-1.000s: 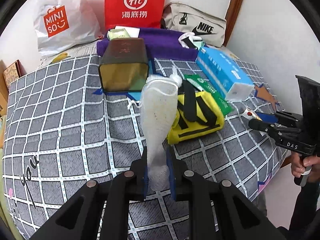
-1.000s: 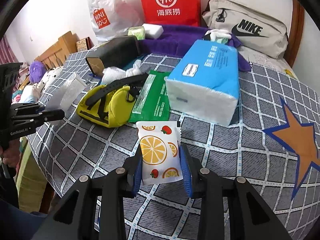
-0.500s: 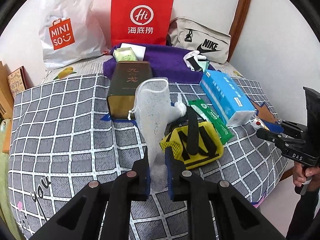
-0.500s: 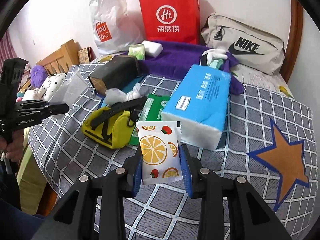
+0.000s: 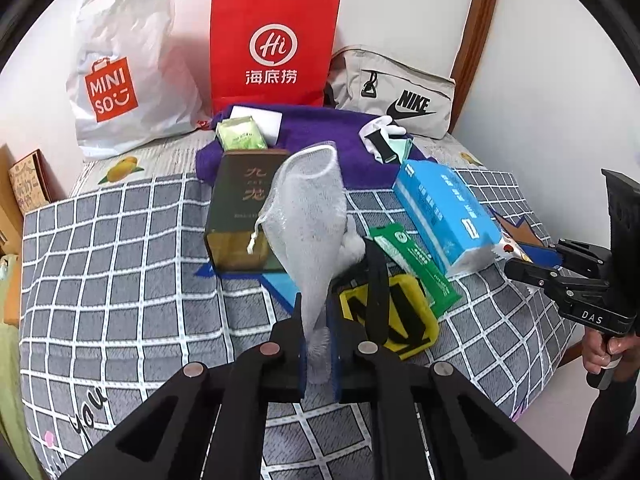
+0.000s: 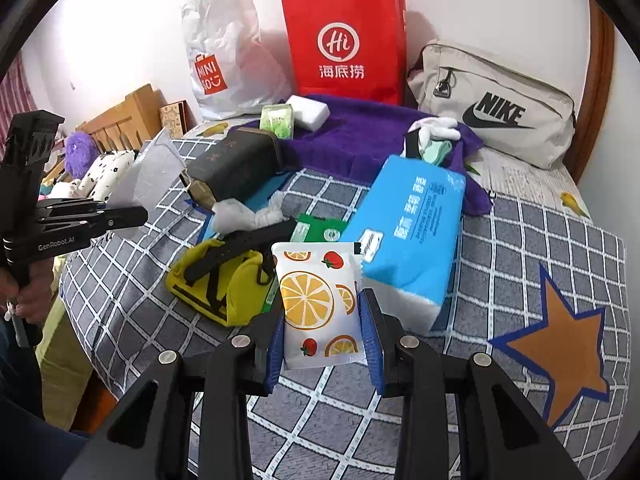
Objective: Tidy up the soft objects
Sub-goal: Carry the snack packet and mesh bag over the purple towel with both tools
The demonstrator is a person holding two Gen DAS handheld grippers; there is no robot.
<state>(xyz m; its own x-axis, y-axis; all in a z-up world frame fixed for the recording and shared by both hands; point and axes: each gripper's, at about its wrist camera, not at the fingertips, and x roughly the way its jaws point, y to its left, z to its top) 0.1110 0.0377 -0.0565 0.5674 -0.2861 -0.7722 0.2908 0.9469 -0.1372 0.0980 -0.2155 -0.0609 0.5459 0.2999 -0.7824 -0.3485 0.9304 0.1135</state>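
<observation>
My left gripper [image 5: 316,312] is shut on a white mesh drawstring pouch [image 5: 310,220] and holds it upright above the checked bed cover [image 5: 120,260]. It also shows in the right wrist view [image 6: 154,174]. My right gripper [image 6: 322,300] is shut on a white tissue pack with orange and strawberry prints [image 6: 316,304], held above the bed. A yellow pouch with black straps [image 5: 390,314] [image 6: 218,280], a green wipes pack [image 5: 412,262] and a blue tissue pack [image 5: 444,216] [image 6: 404,240] lie on the bed.
A dark tin box [image 5: 242,208] stands beside a purple towel [image 5: 332,140] with small packs and white gloves [image 5: 384,130] on it. A red paper bag [image 5: 272,48], a white Miniso bag [image 5: 120,76] and a beige Nike bag [image 5: 396,92] line the wall.
Both grippers have pulled back and risen from the bed with their loads, so the bags at the wall show in full. The items on the bed have not moved.
</observation>
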